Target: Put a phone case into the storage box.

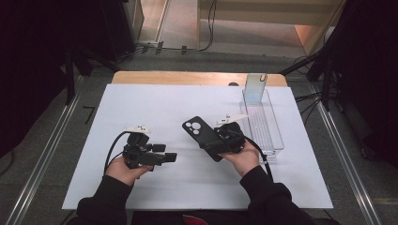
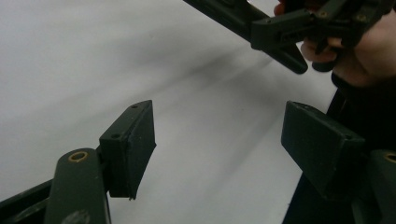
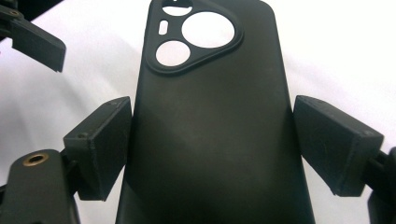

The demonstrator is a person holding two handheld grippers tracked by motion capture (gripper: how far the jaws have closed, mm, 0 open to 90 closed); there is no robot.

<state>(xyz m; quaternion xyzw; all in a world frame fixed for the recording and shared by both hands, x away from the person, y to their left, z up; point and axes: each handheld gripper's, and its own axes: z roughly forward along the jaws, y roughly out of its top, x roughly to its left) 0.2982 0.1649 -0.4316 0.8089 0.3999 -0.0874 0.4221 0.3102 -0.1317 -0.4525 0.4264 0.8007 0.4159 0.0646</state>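
phone case (image 3: 210, 140): matt black plastic, smooth | table cover (image 1: 155, 103): white, matt, paper-like | tray (image 1: 263, 124): clear glossy plastic | table edge (image 1: 187, 78): light wood | right gripper (image 3: 210, 144) pads: matt black

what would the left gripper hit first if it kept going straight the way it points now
Probably the black phone case held in the right gripper. The left gripper, jaws open and empty, points across the white table toward it. In the left gripper view the case sits slightly off its line, so it might pass just beside it.
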